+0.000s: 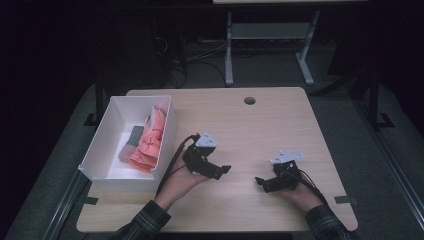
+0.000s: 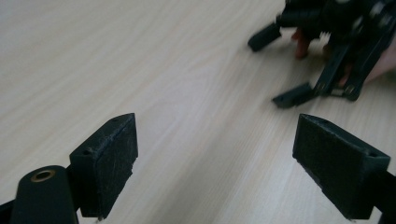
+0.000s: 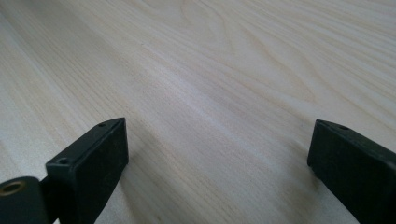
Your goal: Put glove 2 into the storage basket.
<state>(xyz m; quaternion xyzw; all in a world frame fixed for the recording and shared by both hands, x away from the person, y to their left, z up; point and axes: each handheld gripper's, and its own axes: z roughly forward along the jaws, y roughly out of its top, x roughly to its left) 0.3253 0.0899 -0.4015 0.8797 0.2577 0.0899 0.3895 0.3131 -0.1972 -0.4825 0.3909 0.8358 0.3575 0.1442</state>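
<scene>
Two tools, left tool (image 1: 226, 169) and right tool (image 1: 259, 181), gape empty beside one white box (image 1: 107, 131).

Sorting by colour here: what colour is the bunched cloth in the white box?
Salmon pink cloth, lying in the white box; best in the high view.

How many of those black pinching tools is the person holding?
2. The left tool is in the left hand near the table's middle, beside the white box. The right tool is in the right hand, toward the front right. Both are open and empty.
</scene>
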